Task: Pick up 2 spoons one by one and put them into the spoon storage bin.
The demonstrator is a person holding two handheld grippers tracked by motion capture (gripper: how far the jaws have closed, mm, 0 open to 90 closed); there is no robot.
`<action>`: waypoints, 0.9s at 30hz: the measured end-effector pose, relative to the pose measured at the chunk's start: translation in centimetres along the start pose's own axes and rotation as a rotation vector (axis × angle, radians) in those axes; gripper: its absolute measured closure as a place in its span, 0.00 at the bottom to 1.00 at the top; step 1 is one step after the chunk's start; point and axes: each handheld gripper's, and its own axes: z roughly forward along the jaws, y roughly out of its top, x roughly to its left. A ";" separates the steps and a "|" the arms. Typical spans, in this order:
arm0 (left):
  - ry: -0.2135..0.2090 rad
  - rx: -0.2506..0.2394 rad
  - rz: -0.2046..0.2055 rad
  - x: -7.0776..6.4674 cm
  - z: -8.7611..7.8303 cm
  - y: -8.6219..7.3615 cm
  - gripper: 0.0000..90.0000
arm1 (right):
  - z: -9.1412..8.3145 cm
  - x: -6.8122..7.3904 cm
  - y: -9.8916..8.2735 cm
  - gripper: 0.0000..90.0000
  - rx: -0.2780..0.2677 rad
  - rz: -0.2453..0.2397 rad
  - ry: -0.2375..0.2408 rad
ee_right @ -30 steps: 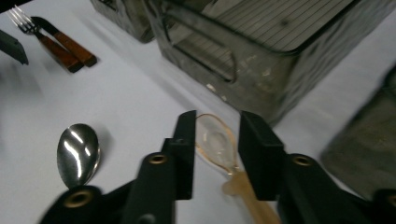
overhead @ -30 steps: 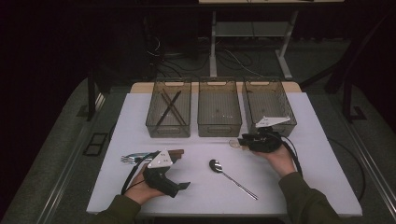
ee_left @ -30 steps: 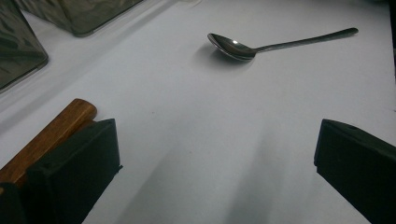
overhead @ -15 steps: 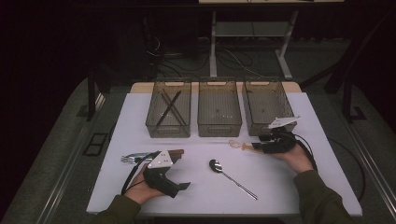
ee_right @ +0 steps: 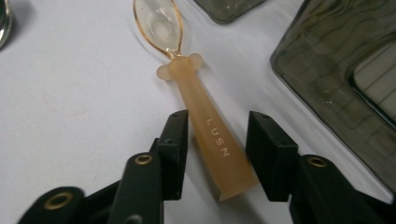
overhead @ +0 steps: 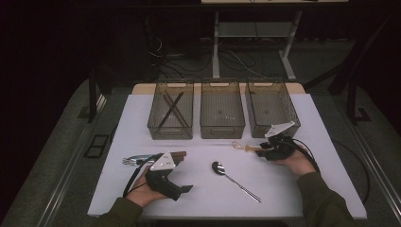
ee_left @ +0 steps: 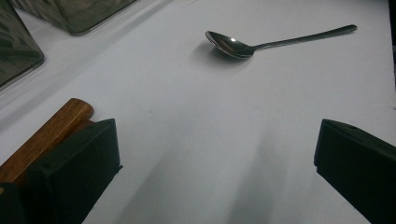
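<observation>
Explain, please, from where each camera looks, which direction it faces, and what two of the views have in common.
High view: above the person's side, facing forward and down on the white table; forearms, both hands.
Left gripper view: on the left gripper, along its wide-apart jaws toward the metal spoon.
Right gripper view: on the right gripper, jaws either side of the orange spoon.
Shared: the metal spoon shows in the high and left gripper views.

The small spoon [ee_right: 196, 93] has a matt, translucent amber plastic handle and a clear glossy bowl; the larger spoon [ee_left: 261, 41] is polished metal. The handle [ee_left: 44, 137] beside it is smooth wood; the bins [overhead: 222, 111] are smoky see-through plastic.
</observation>
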 end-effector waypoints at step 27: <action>0.001 -0.002 0.002 0.0 0.0 0.0 0.00 | -0.5 0.4 -0.1 0.82 0.002 -0.042 0.051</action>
